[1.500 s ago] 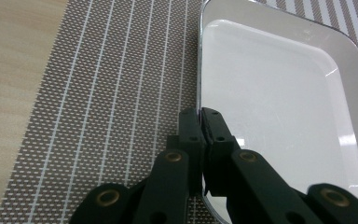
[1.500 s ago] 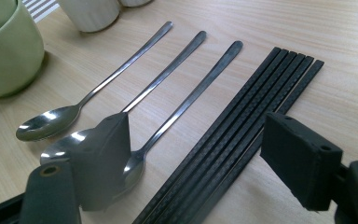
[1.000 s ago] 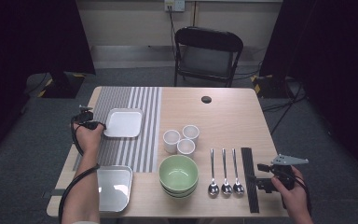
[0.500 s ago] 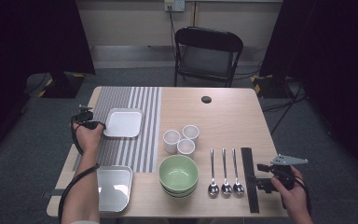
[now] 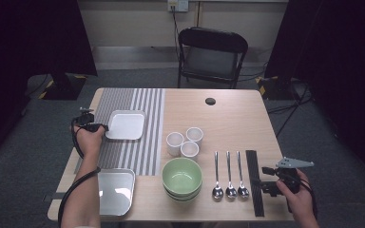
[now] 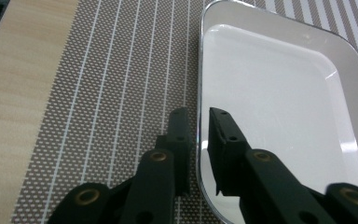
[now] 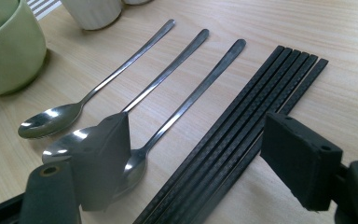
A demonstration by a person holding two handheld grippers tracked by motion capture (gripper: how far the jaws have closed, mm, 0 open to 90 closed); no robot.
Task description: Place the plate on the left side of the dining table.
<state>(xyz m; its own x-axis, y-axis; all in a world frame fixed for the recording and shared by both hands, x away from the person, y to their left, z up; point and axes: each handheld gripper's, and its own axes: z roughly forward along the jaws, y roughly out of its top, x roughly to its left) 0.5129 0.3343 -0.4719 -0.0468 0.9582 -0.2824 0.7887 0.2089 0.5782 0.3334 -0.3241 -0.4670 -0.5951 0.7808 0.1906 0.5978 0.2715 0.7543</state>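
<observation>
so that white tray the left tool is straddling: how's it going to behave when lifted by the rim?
The white tray looks rigid and thin-walled, so it probably stays flat and feels light. Its surface is glossy, so the rim may slip between the left tool's jaws, which have just been opening, with the rim between them. Held at one edge, the far side would likely sag downward.

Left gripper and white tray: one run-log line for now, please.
left gripper: jaws just opening, straddling rim | white tray: on striped mat | right gripper: open over chopsticks
</observation>
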